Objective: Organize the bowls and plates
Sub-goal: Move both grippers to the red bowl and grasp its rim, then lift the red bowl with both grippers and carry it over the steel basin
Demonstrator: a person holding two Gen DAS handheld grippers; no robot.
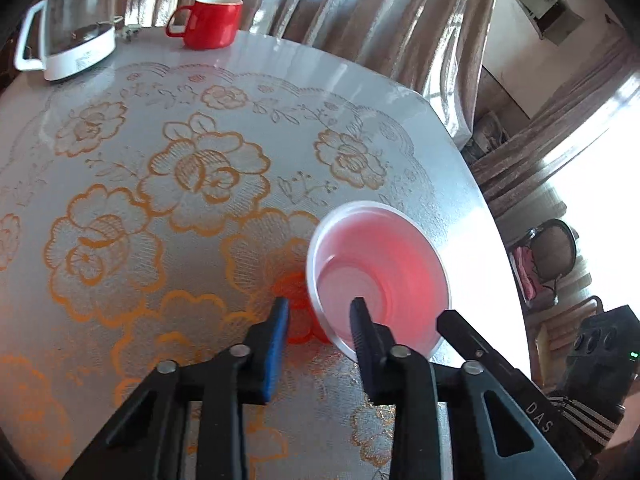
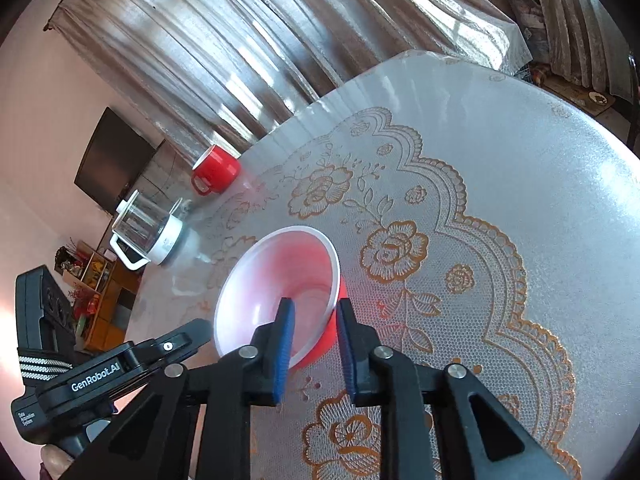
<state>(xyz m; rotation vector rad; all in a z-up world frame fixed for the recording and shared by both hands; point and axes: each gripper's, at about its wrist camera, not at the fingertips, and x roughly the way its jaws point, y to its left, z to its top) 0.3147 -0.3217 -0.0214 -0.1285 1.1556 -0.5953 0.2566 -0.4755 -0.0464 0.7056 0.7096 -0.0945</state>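
Note:
A bowl, red outside and white inside (image 1: 380,268), is tilted above the lace-patterned table; it also shows in the right wrist view (image 2: 280,276). My left gripper (image 1: 322,320) straddles the bowl's near rim, one finger inside and one outside, jaws apart with a gap. My right gripper (image 2: 314,322) straddles the opposite rim the same way, one blue pad (image 2: 285,344) inside the bowl. Whether either gripper pinches the rim is unclear. The other gripper's body appears at the edge of each view.
A red mug (image 1: 212,22) and a glass kettle with white base (image 1: 68,28) stand at the table's far edge; both show in the right wrist view, mug (image 2: 216,170) and kettle (image 2: 148,232). Curtains hang behind. The table edge (image 1: 480,184) is near the bowl.

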